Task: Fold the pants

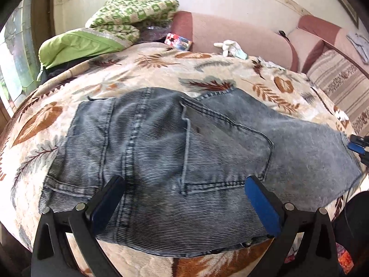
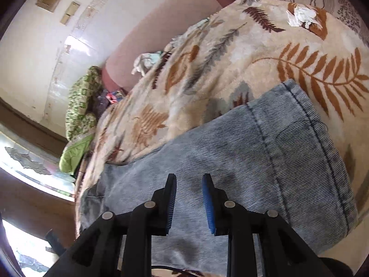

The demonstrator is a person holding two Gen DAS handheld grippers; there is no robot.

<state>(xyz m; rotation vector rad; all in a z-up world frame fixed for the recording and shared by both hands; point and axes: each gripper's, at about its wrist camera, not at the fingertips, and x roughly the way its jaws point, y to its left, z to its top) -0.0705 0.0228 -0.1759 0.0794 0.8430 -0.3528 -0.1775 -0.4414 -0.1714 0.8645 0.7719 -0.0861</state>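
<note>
Grey-blue jeans point(image 1: 175, 152) lie flat on a leaf-patterned blanket point(image 1: 161, 69), back pocket up, folded in a broad band. My left gripper point(image 1: 184, 184) is wide open just above the waist end, holding nothing. My right gripper point(image 2: 189, 182) hovers over the leg part of the jeans point(image 2: 265, 161), jaws a narrow gap apart with no cloth between them. It also shows at the right edge of the left wrist view point(image 1: 357, 145), at the jeans' far end.
Green pillows point(image 1: 110, 30) are stacked at the back left. White gloves point(image 1: 230, 48) and a small colourful box point(image 1: 177, 41) lie by the pink sofa back point(image 1: 230, 37). A crumpled white tissue point(image 2: 302, 16) lies on the blanket. A striped cushion point(image 1: 341, 80) is at right.
</note>
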